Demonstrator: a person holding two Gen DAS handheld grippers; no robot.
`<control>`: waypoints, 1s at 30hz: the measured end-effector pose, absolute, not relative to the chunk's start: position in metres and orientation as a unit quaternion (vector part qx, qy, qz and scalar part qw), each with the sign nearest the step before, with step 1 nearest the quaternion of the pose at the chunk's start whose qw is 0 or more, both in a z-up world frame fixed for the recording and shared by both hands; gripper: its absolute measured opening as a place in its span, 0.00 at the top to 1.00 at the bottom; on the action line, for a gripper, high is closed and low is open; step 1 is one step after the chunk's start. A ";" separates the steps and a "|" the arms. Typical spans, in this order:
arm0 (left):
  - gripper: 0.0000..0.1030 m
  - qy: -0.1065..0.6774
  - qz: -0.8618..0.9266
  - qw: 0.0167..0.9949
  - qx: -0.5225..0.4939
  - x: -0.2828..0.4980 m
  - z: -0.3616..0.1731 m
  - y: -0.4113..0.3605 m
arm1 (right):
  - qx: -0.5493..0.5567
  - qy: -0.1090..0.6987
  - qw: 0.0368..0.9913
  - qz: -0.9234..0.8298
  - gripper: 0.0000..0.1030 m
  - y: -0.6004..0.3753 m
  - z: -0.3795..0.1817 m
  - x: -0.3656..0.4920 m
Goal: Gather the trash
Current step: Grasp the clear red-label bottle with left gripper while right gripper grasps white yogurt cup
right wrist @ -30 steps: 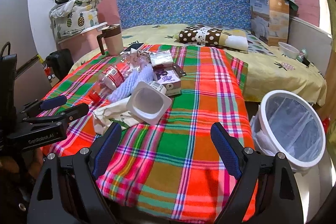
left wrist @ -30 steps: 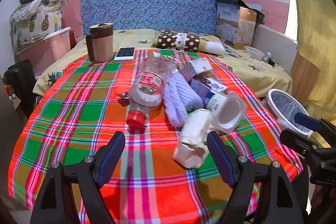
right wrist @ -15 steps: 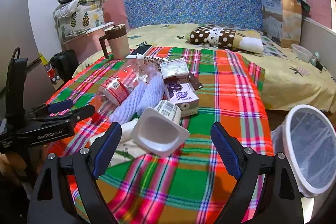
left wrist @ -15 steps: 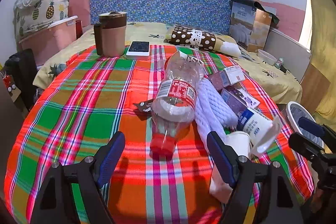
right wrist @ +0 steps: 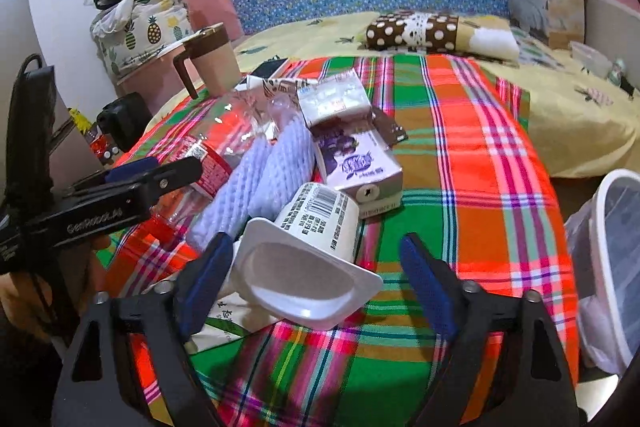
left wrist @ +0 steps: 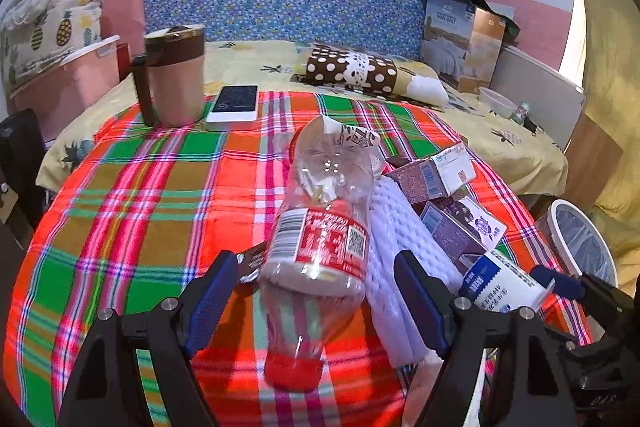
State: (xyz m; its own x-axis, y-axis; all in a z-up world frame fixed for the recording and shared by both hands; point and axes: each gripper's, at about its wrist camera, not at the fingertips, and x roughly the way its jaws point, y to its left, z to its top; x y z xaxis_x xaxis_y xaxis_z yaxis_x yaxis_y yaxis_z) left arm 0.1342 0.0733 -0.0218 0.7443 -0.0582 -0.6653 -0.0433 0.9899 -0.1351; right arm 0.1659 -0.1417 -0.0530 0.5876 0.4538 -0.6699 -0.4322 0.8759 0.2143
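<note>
Trash lies in a pile on the plaid cloth [left wrist: 132, 211]. A clear plastic bottle [left wrist: 320, 239] with a red label and red cap lies between the open jaws of my left gripper [left wrist: 320, 291]; I cannot tell if they touch it. Beside it are a white foam sleeve [left wrist: 400, 267], purple cartons [left wrist: 452, 227] and a white yogurt cup [right wrist: 316, 251]. My right gripper [right wrist: 316, 267] is open, its jaws either side of the cup's mouth. A white lined trash bin [right wrist: 616, 263] stands at the right, off the cloth's edge.
A brown mug [left wrist: 172, 79] and a phone [left wrist: 234, 103] stand at the far side of the cloth. A dotted pillow [left wrist: 360, 75] and a cardboard box [left wrist: 464, 39] lie behind on the yellow bed. A pink storage box [left wrist: 60, 83] stands at the left.
Both grippers have moved forward over the cloth. The left one has come up around the bottle, the right one up to the yogurt cup. Both stay open.
</note>
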 end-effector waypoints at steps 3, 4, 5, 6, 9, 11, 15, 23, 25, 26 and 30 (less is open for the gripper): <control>0.22 0.367 -0.010 0.928 -0.065 0.144 -0.027 0.070 | 0.023 0.392 0.884 0.251 0.34 -0.144 -0.055 0.169; 0.22 0.370 -0.012 0.927 -0.064 0.147 -0.028 0.070 | 0.025 0.393 0.884 0.252 0.34 -0.143 -0.054 0.169; 0.22 0.372 -0.013 0.926 -0.063 0.149 -0.028 0.069 | 0.028 0.393 0.884 0.252 0.34 -0.145 -0.053 0.168; 0.22 0.374 -0.015 0.925 -0.061 0.151 -0.029 0.068 | 0.028 0.393 0.884 0.252 0.34 -0.145 -0.053 0.168; 0.22 0.379 -0.014 0.923 -0.059 0.155 -0.031 0.066 | 0.028 0.394 0.884 0.251 0.35 -0.147 -0.053 0.166; 0.25 0.382 -0.015 0.922 -0.063 0.157 -0.033 0.068 | 0.030 0.395 0.883 0.251 0.35 -0.150 -0.053 0.167; 0.38 0.386 -0.013 0.920 -0.066 0.156 -0.034 0.071 | 0.031 0.395 0.884 0.247 0.35 -0.154 -0.052 0.165; 0.38 0.376 -0.004 0.923 -0.079 0.137 -0.026 0.075 | 0.034 0.392 0.886 0.243 0.35 -0.161 -0.049 0.163; 0.38 0.372 0.000 0.925 -0.082 0.129 -0.022 0.077 | 0.034 0.390 0.887 0.243 0.35 -0.162 -0.047 0.162; 0.38 0.369 0.002 0.926 -0.084 0.125 -0.020 0.077 | 0.034 0.389 0.888 0.243 0.35 -0.163 -0.046 0.161; 0.38 0.356 0.005 0.930 -0.089 0.109 -0.009 0.079 | 0.034 0.380 0.893 0.240 0.35 -0.167 -0.042 0.156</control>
